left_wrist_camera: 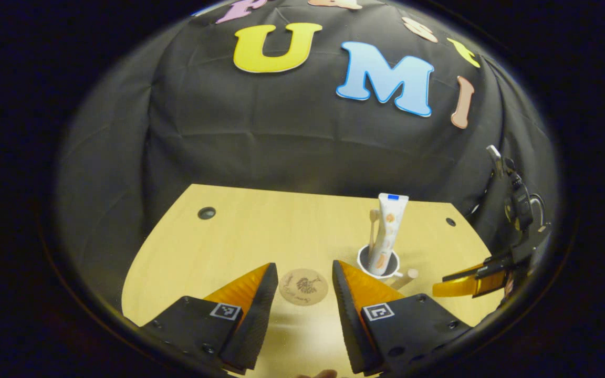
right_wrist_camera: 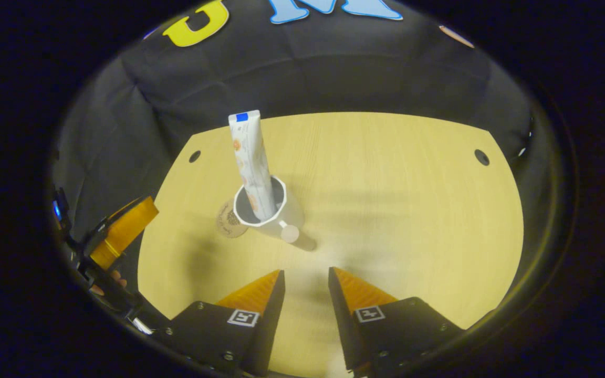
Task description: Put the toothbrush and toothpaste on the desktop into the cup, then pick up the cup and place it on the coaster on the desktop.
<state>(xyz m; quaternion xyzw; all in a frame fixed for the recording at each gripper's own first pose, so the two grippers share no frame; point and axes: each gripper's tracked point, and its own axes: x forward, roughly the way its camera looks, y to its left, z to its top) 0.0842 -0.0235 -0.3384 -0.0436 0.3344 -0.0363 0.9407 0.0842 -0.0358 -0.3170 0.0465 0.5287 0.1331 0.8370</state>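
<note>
Left gripper (left_wrist_camera: 302,278), fingers spread and holding nothing, frames the round coaster (left_wrist_camera: 303,286). Beyond its right finger stands the white cup (left_wrist_camera: 379,265) with toothpaste tube (left_wrist_camera: 389,231) and toothbrush (left_wrist_camera: 372,223) upright inside. Right gripper (right_wrist_camera: 305,283), likewise released, faces the cup on the wooden desktop (right_wrist_camera: 397,199).

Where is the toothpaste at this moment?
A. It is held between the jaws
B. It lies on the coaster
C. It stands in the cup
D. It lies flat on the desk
C: the toothpaste stands tilted inside the cup, rising above its rim.
</note>
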